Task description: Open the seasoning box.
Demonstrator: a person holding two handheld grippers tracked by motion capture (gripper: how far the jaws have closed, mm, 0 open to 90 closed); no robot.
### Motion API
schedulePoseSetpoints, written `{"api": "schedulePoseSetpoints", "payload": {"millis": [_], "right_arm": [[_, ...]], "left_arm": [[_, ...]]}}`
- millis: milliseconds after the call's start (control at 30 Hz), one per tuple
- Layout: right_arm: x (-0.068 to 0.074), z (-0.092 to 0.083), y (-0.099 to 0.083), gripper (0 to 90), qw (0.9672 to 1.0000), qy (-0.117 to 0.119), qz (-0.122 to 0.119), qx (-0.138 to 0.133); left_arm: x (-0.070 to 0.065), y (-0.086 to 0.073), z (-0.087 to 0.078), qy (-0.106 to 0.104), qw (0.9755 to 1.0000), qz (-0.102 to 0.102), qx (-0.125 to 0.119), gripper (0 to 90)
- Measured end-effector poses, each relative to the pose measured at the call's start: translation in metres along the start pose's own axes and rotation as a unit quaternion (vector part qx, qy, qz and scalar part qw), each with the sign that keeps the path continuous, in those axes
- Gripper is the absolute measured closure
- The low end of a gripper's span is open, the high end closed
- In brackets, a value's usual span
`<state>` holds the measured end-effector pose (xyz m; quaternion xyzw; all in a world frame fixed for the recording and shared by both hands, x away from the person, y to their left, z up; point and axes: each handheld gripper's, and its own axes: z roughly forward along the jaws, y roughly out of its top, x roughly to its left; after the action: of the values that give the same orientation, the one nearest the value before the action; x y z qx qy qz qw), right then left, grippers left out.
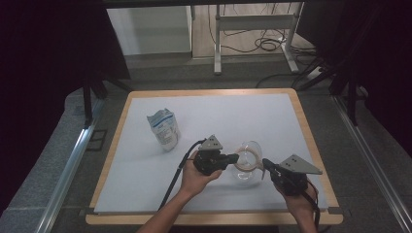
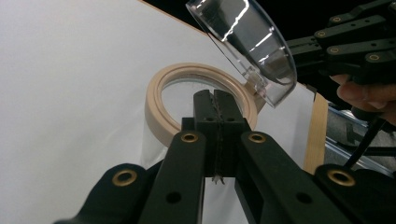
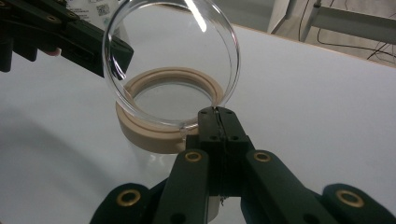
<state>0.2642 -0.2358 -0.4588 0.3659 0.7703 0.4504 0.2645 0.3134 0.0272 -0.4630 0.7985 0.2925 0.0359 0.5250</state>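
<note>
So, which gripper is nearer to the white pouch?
Left. The left gripper is at the jar's near-left rim, closer to the white pouch; the right gripper is farther right.

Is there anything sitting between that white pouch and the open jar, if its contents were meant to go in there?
Nothing visible on the table between them. The pouch stands upright to the jar's far left with bare white surface between. The left gripper sits at the jar's rim on that side, and the clear lid is tipped up over the opening.

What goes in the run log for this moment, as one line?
jar: clear glass jar with beige collar, lid flipped up | left gripper: shut at collar | right gripper: shut at hinge | pouch: upright, apart
</note>
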Motion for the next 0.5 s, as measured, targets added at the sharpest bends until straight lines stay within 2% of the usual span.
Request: {"api": "schedulePoseSetpoints", "payload": {"millis": [500], "right_arm": [[0.0, 0.001, -0.001, 90.0, 1.0, -0.003, -0.001, 0.0]], "left_arm": [[-0.019, 0.014, 0.012, -0.007, 0.9997, 0.024, 0.0, 90.0]]}}
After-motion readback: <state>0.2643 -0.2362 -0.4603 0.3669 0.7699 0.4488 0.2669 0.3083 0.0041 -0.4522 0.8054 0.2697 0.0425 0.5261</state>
